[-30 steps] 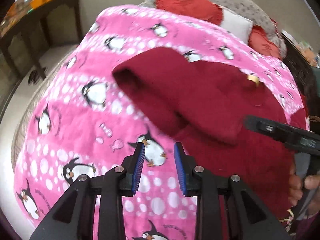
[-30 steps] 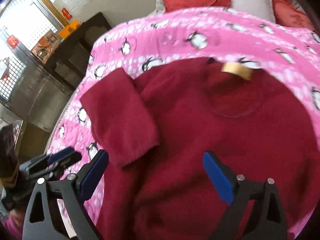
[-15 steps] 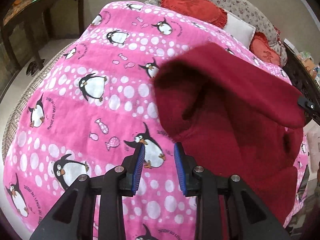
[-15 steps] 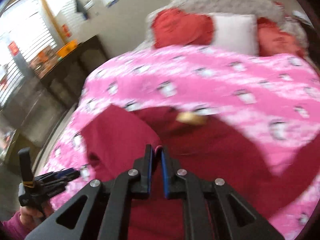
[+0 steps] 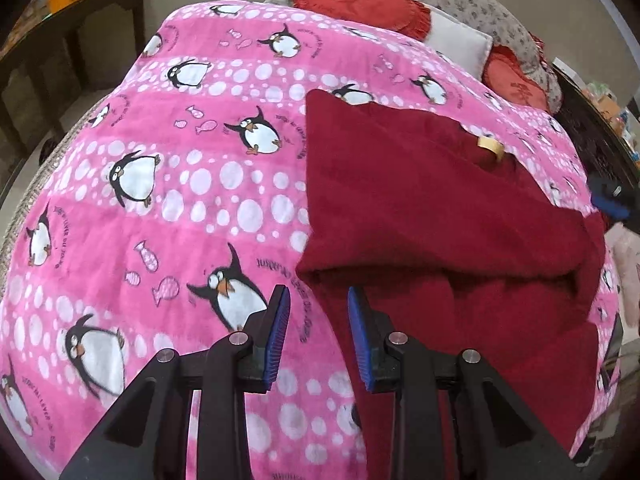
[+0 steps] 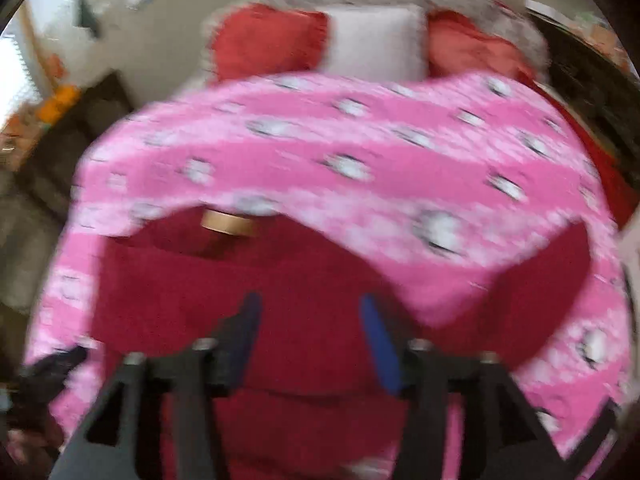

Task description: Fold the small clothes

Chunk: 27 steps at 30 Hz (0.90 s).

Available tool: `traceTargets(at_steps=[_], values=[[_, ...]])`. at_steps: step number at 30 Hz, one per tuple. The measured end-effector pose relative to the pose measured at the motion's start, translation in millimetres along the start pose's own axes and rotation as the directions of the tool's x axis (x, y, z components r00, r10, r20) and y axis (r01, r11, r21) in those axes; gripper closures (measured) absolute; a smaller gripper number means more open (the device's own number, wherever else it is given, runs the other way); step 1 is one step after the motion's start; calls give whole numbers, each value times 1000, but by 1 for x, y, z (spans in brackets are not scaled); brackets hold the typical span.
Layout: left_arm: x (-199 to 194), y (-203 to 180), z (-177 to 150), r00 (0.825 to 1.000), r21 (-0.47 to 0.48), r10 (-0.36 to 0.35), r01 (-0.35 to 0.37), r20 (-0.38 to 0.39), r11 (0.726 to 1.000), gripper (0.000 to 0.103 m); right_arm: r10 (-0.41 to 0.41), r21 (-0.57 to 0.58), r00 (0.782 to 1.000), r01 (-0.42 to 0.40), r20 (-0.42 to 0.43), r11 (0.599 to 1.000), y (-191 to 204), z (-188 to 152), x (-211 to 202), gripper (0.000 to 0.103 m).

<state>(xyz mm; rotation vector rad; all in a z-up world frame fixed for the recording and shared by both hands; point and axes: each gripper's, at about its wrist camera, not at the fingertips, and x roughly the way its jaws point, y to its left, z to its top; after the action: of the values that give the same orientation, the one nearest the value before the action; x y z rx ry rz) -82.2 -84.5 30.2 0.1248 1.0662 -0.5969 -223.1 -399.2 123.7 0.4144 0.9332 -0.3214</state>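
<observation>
A dark red sweater point(image 5: 432, 216) lies on the pink penguin blanket point(image 5: 192, 184), its left side folded over the body and a tan neck label point(image 5: 491, 146) showing. My left gripper point(image 5: 318, 336) is open and empty, just above the blanket at the sweater's left edge. In the blurred right wrist view, my right gripper point(image 6: 310, 338) is open and empty over the sweater point(image 6: 288, 280); an unfolded sleeve point(image 6: 544, 276) lies to its right. The right gripper's blue tip point(image 5: 610, 202) shows at the sweater's far right in the left wrist view.
Red cushions point(image 5: 360, 0) and a white pillow point(image 5: 460, 42) lie at the bed's head. A dark wooden table point(image 5: 80, 40) stands at the left past the bed. Dark furniture point(image 5: 600, 120) stands along the right side.
The right gripper, shut on the sweater's left side half a second ago, carried it over the body and has opened. The fold now lies flat. The left gripper stayed in place.
</observation>
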Motion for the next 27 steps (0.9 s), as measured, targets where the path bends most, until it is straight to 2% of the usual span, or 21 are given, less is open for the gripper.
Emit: traceTargets(at_steps=[3,6,9,12,13,14,16,17,18,20,22,23,25,26,27], values=[[9,6,5,1000,-40,-1,1,-1,999,94,144,-109,989,-146,-31,983,60,12,19,33],[14,10,4,1000,-75,-17,17,1,997,94,269,-209,955,-290,-124,934,132,26,58,33],[20,15,2,1000,-108,-30,30,1,994,94,260,-288,936,-323,-236,901,194,33,111,33],[20,19,-1,999,-140,-48,50,22,989,94,243,-325,900,-365,-361,872,238,29,152,33],[20,20,-3,998,-152,-51,56,35,987,94,221,-345,896,-362,-385,866,247,26,161,33],[21,21,-5,997,-162,-55,62,47,985,94,175,-376,901,-333,-397,864,253,22,171,33],[22,23,-9,995,-172,-57,70,77,983,94,103,-414,911,-279,-398,867,256,17,184,50],[22,22,-9,995,-165,-57,70,85,984,95,97,-417,921,-262,-376,870,254,18,185,70],[22,22,-8,994,-162,-61,75,90,984,100,100,-418,928,-256,-360,872,252,20,185,80],[21,23,-4,992,-159,-92,105,86,982,103,144,-377,912,-298,-385,877,249,27,184,89],[16,25,2,993,-145,-88,99,79,984,103,185,-347,906,-326,-381,880,251,36,179,93],[12,25,7,992,-142,-85,97,91,985,103,226,-326,903,-352,-367,877,254,41,174,98],[0,34,14,988,-154,-86,106,130,982,103,297,-281,890,-400,-345,873,258,50,169,103],[-2,38,17,987,-166,-97,118,132,979,103,355,-254,874,-446,-333,858,261,55,168,103],[-1,40,18,988,-171,-101,120,117,978,103,357,-251,875,-445,-328,860,266,57,172,103]])
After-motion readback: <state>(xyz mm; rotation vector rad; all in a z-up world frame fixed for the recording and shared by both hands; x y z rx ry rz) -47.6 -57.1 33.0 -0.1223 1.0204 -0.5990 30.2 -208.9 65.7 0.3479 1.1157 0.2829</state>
